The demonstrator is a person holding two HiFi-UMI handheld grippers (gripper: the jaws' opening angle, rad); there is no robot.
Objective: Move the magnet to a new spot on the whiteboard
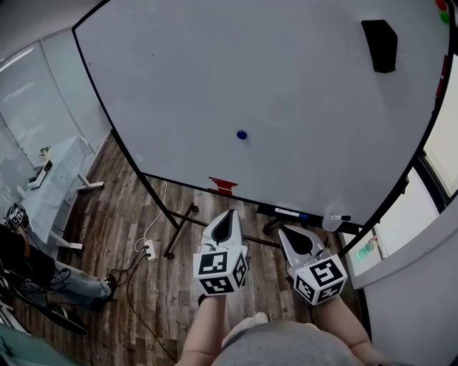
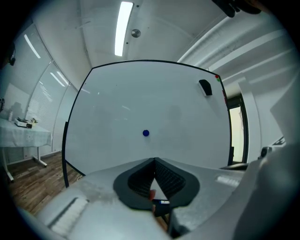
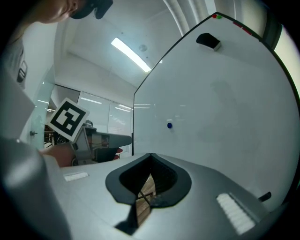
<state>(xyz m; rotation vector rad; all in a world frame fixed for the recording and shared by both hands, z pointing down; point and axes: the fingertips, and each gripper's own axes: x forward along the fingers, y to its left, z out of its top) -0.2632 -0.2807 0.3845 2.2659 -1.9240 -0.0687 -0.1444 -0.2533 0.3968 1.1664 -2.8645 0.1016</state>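
A small round blue magnet sticks near the middle of the big whiteboard; it shows too as the blue magnet in the left gripper view and the blue magnet in the right gripper view. My left gripper hangs low in front of the board, well short of the magnet, jaws shut and empty. My right gripper is beside it to the right, also shut with nothing held. In its own view the left gripper points at the board, and the right gripper does likewise.
A black eraser sits at the board's upper right, with red and green magnets in the corner. A red item and markers lie on the board's tray. The stand's legs and cables cross the wood floor. A table stands left.
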